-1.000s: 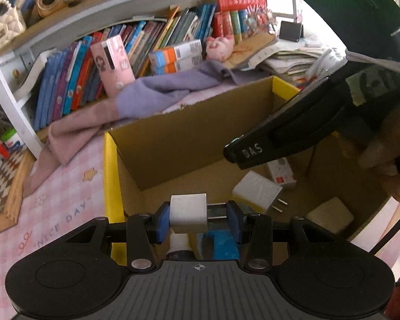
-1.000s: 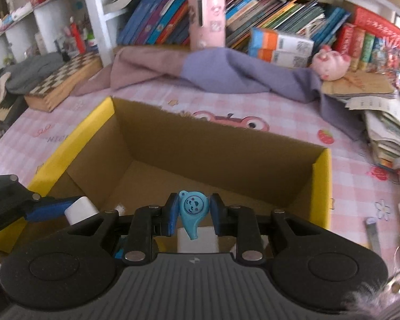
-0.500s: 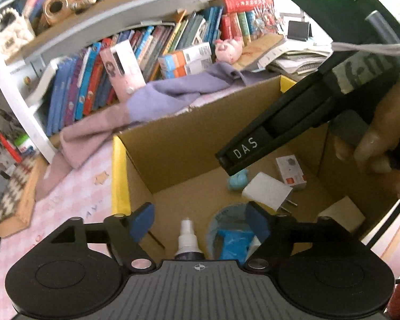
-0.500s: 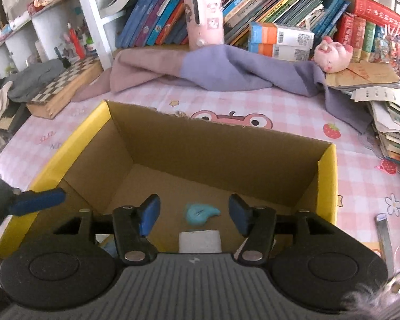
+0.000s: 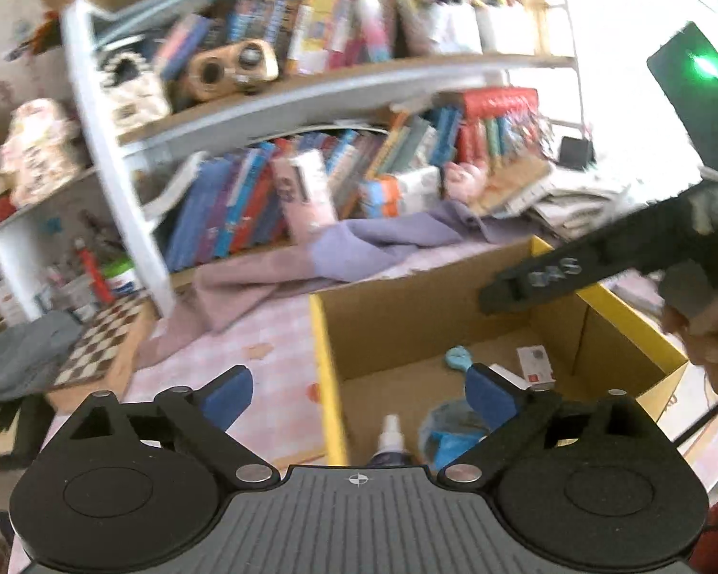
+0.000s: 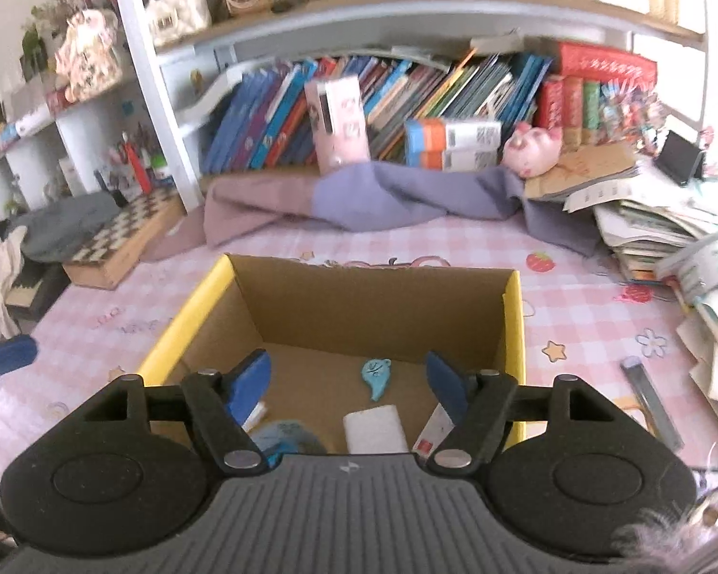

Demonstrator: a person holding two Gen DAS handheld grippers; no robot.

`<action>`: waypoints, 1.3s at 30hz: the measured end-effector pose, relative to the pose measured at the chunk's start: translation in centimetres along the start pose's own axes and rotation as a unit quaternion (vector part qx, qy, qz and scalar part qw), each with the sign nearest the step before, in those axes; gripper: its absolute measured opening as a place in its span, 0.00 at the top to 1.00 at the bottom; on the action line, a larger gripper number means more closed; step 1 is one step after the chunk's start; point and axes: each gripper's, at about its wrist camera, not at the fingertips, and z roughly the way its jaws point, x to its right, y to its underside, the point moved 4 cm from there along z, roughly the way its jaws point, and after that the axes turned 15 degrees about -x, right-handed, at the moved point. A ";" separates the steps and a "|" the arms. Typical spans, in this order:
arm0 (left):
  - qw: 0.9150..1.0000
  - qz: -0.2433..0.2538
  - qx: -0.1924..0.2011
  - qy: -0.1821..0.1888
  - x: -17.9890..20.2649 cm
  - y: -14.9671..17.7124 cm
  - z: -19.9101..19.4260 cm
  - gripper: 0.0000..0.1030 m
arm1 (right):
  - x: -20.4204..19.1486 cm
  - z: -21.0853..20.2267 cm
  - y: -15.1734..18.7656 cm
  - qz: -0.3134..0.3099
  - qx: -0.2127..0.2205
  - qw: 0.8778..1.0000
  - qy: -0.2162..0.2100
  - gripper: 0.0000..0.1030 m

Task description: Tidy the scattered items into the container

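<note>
Looking through the left wrist view first: left hand-held gripper (image 5: 356,390) spread wide, nothing between its blue pads. It hangs over the near-left corner of the cardboard box (image 5: 328,382), straddling the yellow-edged wall. Inside the box: a small spray bottle (image 5: 391,435) right below the camera, a blue round thing (image 5: 447,430) beside it, a teal charm (image 5: 457,358) further in, a white-and-red card (image 5: 533,361) toward the right wall. View is blurred, so details are soft. The right hand-held gripper's dark body crosses the upper right of this frame, above the box.

Right wrist view, sharper: right hand-held gripper (image 6: 349,380) also wide open and empty, poised above the near edge of the same box (image 6: 513,335). Teal charm (image 6: 375,375) lies on the box floor straight ahead between the fingers, a white block (image 6: 373,428) nearer the camera.

Only this view shows what looks left out: a slim grey bar (image 6: 648,399) on the pink checked surface (image 6: 588,325), just right of the box. It lies right of the right gripper, long axis running roughly away from the camera, slightly slanted. Right hand is plainly nearer; my guess is it swings right and closes across the bar's narrow width. The spray bottle shows only in the left view.
</note>
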 end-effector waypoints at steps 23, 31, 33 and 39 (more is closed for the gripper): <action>0.995 -0.085 -0.007 -0.056 -6.8 13.7 -10.0 0.02 | -11.5 -8.4 16.5 0.020 0.052 0.994 0.095 0.13; 0.997 -0.066 -0.022 -0.035 -6.6 17.4 -12.1 0.02 | -13.2 -10.2 21.8 0.043 0.030 0.993 0.105 0.10; 0.998 -0.054 -0.024 -0.036 -6.4 17.8 -12.5 0.02 | -13.4 -10.6 22.3 0.048 0.033 0.993 0.107 0.08; 0.997 -0.061 -0.034 -0.039 -6.6 18.5 -12.8 0.01 | -14.1 -11.2 23.0 0.034 0.033 0.993 0.110 0.04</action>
